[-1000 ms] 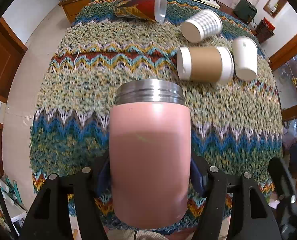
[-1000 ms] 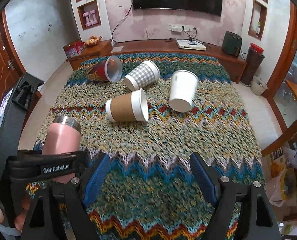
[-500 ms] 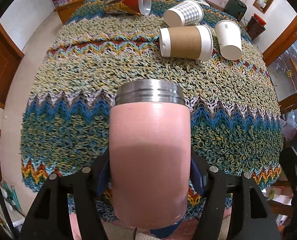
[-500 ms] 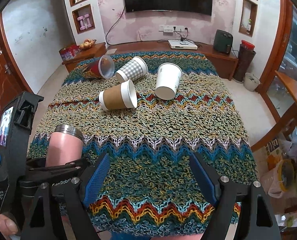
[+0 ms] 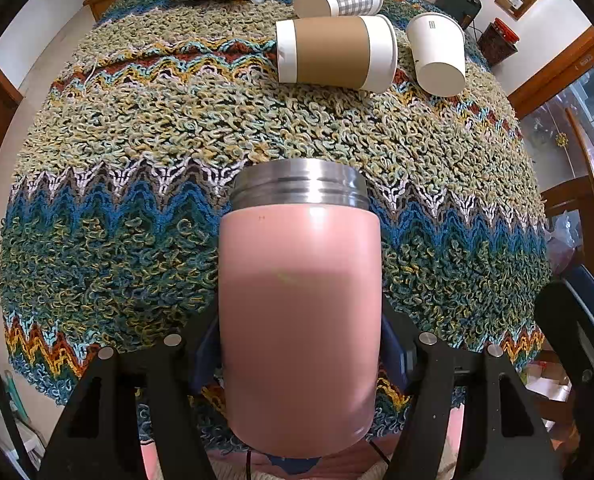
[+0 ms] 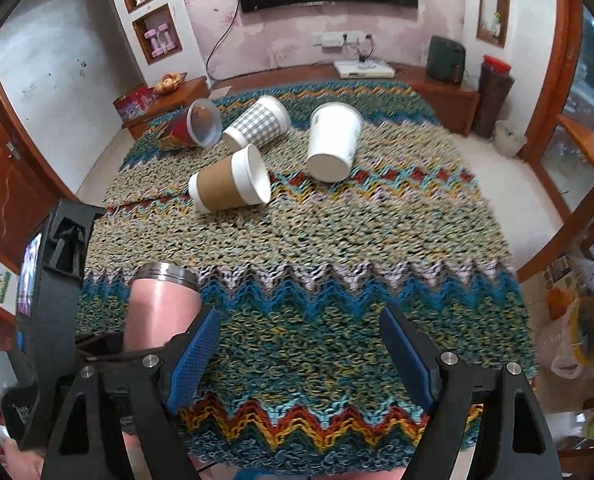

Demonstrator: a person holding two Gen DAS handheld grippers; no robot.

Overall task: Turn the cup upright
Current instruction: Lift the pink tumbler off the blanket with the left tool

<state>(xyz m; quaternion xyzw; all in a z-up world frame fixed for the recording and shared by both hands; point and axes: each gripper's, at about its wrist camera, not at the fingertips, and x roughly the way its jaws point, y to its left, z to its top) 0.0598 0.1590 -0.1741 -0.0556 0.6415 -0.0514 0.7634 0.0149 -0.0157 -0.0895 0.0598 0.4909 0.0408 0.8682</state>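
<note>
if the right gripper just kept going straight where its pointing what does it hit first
Probably the knitted cloth: the right gripper is open and empty, angled down at bare cloth. The brown-sleeved cup lies well beyond and left of that line, though depth is hard to judge.

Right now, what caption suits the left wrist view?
Left hand-held gripper clamps a pink steel cup above a knitted cloth; four paper cups lie tipped beyond.

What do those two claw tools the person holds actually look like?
Each is matte black plastic, forked into two angular fingers with silver screw heads. The right gripper has blue textured pads inside its fingers; the left gripper shows the same blue. The left one's body carries white lettering and a small screen.
</note>
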